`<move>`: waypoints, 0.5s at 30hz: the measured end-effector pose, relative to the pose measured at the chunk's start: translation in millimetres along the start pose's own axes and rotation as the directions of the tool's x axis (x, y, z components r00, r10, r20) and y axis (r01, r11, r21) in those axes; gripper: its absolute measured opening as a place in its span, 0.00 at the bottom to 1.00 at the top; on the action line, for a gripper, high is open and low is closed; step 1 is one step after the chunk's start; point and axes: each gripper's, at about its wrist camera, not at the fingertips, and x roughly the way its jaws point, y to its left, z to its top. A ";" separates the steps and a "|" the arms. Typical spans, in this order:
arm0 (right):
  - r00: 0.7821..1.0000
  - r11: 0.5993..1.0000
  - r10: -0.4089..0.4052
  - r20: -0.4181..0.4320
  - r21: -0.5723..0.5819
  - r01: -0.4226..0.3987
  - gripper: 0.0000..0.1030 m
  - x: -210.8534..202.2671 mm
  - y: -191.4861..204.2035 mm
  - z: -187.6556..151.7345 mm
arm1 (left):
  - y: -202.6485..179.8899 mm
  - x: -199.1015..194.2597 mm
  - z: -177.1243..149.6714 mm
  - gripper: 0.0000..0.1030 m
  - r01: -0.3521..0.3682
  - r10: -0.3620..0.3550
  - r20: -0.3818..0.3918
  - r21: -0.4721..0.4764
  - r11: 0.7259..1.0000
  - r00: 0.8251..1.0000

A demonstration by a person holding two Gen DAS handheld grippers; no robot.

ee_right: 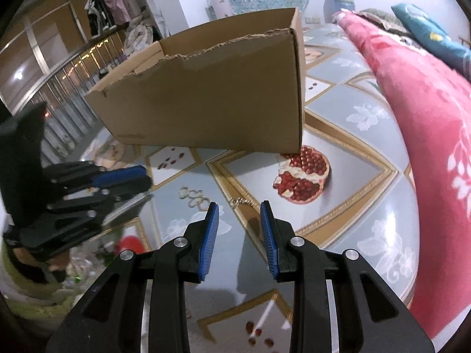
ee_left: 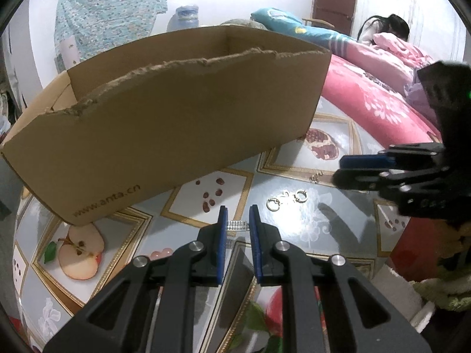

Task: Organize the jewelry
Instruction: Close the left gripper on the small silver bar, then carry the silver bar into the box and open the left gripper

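Cardboard box (ee_left: 164, 123) on the table (ee_left: 332, 232), ring earrings (ee_left: 287, 201) before it, blanket (ee_left: 376, 100) rightward

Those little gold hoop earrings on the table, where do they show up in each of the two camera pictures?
Left wrist view: the hoop earrings lie just right of centre, beyond the left gripper and to its right.
Right wrist view: the hoop earrings lie left of centre, just ahead of the right gripper and to its left.
Shared landmark: the cardboard box stands on the table behind them in both views.
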 end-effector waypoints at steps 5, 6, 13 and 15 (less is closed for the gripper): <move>0.999 0.996 -0.049 0.010 -0.072 0.050 0.27 17.9 7.4 1.3 | 3.4 -1.5 1.2 0.14 0.008 -0.008 0.005 -0.021 1.000 1.000; 0.998 0.993 -0.064 0.025 -0.096 0.066 0.26 18.7 10.3 0.1 | 3.5 -1.7 0.9 0.14 0.009 -0.009 0.006 -0.022 1.000 1.000; 0.992 0.979 -0.117 0.040 -0.161 0.122 0.02 21.0 17.8 -1.8 | 5.4 -3.2 -0.1 0.14 0.012 -0.012 0.010 -0.024 1.000 1.000; 0.995 0.986 -0.097 0.032 -0.133 0.100 0.00 20.0 12.4 -0.5 | 6.0 -5.6 -0.2 0.14 0.013 -0.012 0.017 -0.026 1.000 1.000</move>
